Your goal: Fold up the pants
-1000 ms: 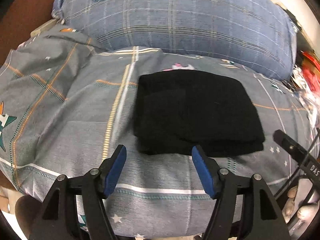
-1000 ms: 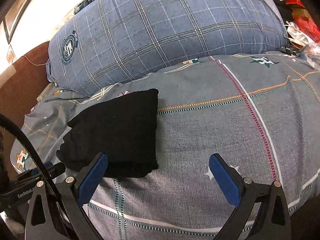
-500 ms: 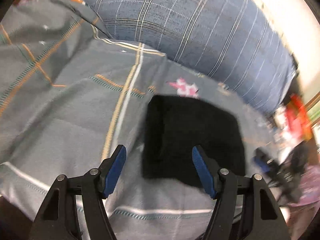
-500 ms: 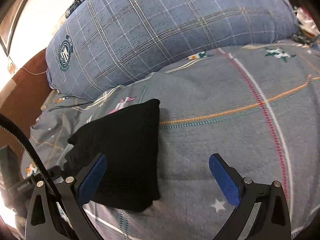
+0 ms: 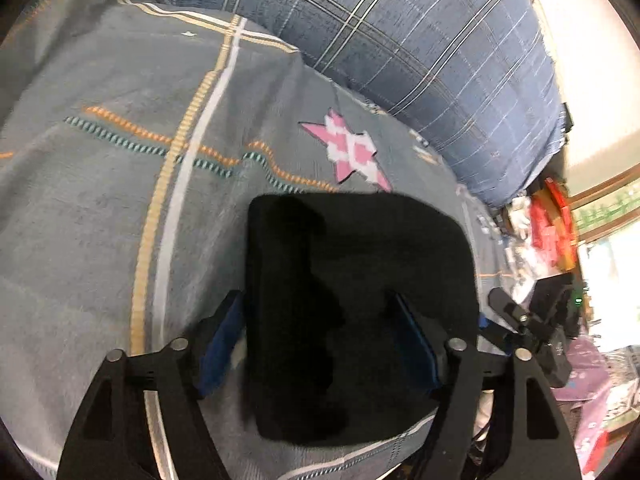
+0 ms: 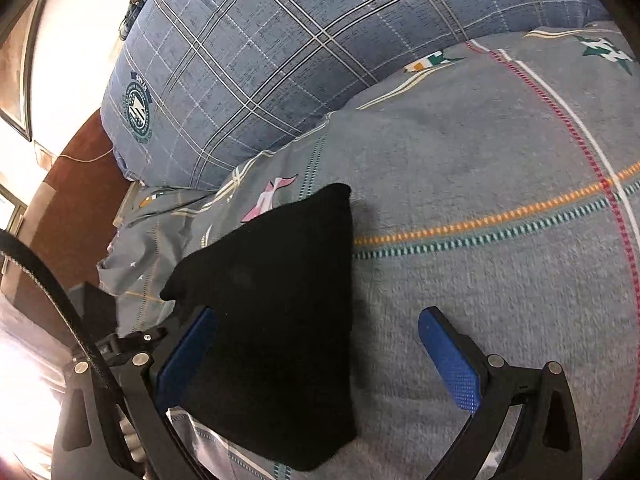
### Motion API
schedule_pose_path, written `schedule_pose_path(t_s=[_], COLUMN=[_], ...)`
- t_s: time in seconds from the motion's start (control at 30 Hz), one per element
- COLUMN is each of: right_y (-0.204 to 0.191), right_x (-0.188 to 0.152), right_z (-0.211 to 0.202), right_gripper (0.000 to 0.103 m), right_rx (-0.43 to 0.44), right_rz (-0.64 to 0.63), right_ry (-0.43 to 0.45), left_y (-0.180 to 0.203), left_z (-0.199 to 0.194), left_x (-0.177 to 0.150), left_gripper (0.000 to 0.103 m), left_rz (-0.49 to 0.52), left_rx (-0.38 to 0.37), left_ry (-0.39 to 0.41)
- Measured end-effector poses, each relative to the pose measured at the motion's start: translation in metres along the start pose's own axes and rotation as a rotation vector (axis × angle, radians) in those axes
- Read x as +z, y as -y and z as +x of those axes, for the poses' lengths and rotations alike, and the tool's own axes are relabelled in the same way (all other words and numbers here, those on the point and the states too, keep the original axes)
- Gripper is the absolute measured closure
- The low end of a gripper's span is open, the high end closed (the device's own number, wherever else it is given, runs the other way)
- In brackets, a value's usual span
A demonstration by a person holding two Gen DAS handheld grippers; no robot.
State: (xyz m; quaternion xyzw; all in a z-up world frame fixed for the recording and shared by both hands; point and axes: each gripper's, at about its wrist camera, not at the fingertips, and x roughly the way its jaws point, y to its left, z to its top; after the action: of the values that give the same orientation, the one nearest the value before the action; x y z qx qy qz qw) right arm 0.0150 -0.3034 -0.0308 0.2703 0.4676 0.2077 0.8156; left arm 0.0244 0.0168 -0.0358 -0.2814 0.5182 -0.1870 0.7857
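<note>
I am bringing both my spread, empty grippers, left and right, down closer over the folded black knit pants lying on the grey patterned bedspread, suggesting folding is nearly finished.

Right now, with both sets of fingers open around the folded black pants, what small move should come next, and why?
Probably close the left gripper on the near edge of the black pants. Its open fingers already straddle the left part of the bundle, which lies as a compact rectangle on the grey bedspread. The right gripper is open too, spanning the bundle's right edge.
</note>
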Motion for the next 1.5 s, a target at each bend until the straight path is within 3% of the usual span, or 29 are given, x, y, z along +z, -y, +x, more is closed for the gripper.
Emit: schedule_pose_path(t_s=[0.1, 0.17, 0.2, 0.23, 0.27, 0.37, 0.53, 0.73, 0.87, 1.07, 1.2, 1.3, 1.33, 1.37, 1.43, 1.5], right_y=[-0.004, -0.011, -0.015, -0.017, -0.018, -0.014, -0.006, 0.041, 0.058, 0.072, 0.070, 0.069, 0.067, 0.064, 0.054, 0.047], right_x=[0.006, 0.009, 0.009, 0.009, 0.010, 0.015, 0.020, 0.013, 0.009, 0.005, 0.005, 0.007, 0.009, 0.009, 0.009, 0.009], right_z=[0.010, 0.023, 0.026, 0.025, 0.022, 0.003, -0.036, -0.037, -0.032, -0.027, -0.027, -0.026, -0.025, -0.024, -0.019, -0.020], right_gripper=[0.003, 0.030, 0.031, 0.042, 0.060, 0.072, 0.073, 0.072, 0.063, 0.059, 0.057, 0.047, 0.042, 0.041, 0.041, 0.048], right_rx=[0.032, 0.101, 0.092, 0.095, 0.109, 0.186, 0.199, 0.099, 0.106, 0.130, 0.128, 0.153, 0.156, 0.156, 0.157, 0.156], right_rz=[-0.011, -0.013, -0.016, -0.022, -0.020, 0.032, 0.045, 0.141, 0.173, 0.204, 0.191, 0.197, 0.198, 0.193, 0.165, 0.155], right_ry=[-0.019, -0.075, -0.081, -0.073, -0.069, -0.032, 0.046, 0.036, 0.034, 0.037, 0.031, 0.036, 0.042, 0.048, 0.028, 0.029], left_y=[0.005, 0.013, 0.016, 0.017, 0.020, 0.029, 0.055, 0.051, 0.049, 0.047, 0.060, 0.068, 0.071, 0.075, 0.081, 0.085], left_z=[0.002, 0.004, 0.003, 0.002, 0.002, 0.002, 0.023, 0.020, 0.010, 0.035, 0.046, 0.052, 0.053, 0.052, 0.046, 0.033], left_x=[0.003, 0.001, 0.000, -0.001, -0.001, -0.001, 0.000, -0.004, -0.002, -0.006, -0.004, -0.002, -0.003, -0.004, -0.008, -0.012], left_gripper=[0.025, 0.025, 0.025, 0.025, 0.025, 0.025, 0.025, 0.025, 0.025, 0.024, 0.013, 0.012, 0.018, 0.034, 0.046, 0.054], left_rz=[0.010, 0.032, 0.027, 0.018, 0.009, 0.000, 0.041, -0.004, 0.013, 0.017, 0.059, 0.077, 0.096, 0.119, 0.147, 0.165], left_rx=[0.015, 0.048, 0.051, 0.043, 0.034, 0.013, -0.023, -0.042, -0.026, -0.078, -0.089, -0.060, -0.032, 0.008, 0.036, 0.042], left_ry=[-0.006, -0.003, -0.003, -0.004, -0.001, -0.006, -0.048, -0.017, -0.008, -0.112, -0.116, -0.110, -0.106, -0.097, -0.081, -0.054])
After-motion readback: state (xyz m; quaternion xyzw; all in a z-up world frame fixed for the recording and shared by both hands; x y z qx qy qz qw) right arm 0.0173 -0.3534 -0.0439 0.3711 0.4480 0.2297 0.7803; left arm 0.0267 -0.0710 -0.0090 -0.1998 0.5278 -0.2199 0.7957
